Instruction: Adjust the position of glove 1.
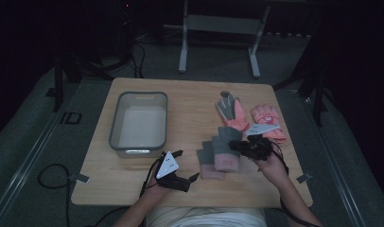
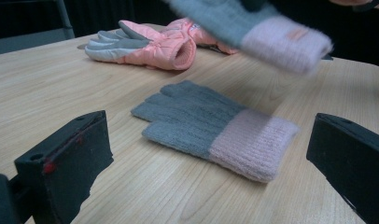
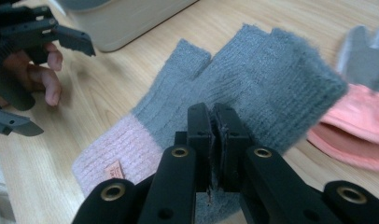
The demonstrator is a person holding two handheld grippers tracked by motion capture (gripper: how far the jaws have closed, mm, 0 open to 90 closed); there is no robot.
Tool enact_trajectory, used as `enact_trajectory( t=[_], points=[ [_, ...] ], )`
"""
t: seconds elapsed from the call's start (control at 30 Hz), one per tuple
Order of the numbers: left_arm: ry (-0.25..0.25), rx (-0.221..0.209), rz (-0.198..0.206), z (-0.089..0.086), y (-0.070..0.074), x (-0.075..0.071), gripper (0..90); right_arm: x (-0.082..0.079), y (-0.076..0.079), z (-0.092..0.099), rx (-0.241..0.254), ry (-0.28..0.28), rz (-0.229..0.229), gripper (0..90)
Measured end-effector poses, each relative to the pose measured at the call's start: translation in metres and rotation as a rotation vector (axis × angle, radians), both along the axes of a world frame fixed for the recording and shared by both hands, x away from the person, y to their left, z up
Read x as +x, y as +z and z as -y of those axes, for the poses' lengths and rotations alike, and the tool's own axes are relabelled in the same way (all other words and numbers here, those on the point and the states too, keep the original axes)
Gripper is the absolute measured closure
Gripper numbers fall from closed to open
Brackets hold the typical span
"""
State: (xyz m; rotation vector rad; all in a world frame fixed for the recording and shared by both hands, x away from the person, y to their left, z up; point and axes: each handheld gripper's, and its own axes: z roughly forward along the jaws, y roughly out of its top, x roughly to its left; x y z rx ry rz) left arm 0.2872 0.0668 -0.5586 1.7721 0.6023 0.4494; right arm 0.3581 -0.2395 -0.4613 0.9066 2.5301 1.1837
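Knit glove (image 3: 253, 88), lifted above its twin (image 2: 215, 126), hangs from my right gripper (image 3: 218, 121), clamped on one thin fold; I worry a swing could slip it free. Left gripper (image 2: 201, 186) stands apart.

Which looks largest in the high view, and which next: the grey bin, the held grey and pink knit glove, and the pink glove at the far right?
1. grey bin, clearly largest.
2. held knit glove and far-right pink glove: too alike to rank, both partly hidden by the right gripper.
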Motion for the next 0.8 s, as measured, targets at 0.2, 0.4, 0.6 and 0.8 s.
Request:
enact_trajectory(
  t=[0.2, 0.4, 0.6, 0.8],
  points=[
    [-0.001, -0.002, -0.001, 0.000, 0.000, 0.000, 0.0, 0.003, -0.017, -0.024, 0.004, 0.040, -0.050, 86.1],
    [-0.003, 0.000, 0.001, 0.000, 0.000, 0.000, 0.0, 0.008, -0.037, -0.034, -0.015, 0.051, -0.092, 86.1],
    [-0.003, -0.001, -0.001, 0.000, 0.000, 0.000, 0.0, 0.016, -0.051, -0.035, -0.036, 0.048, -0.119, 85.9],
    [-0.006, 0.010, -0.021, 0.001, 0.000, 0.002, 0.0, 0.021, -0.061, -0.039, -0.064, 0.048, -0.132, 85.4]
  ],
)
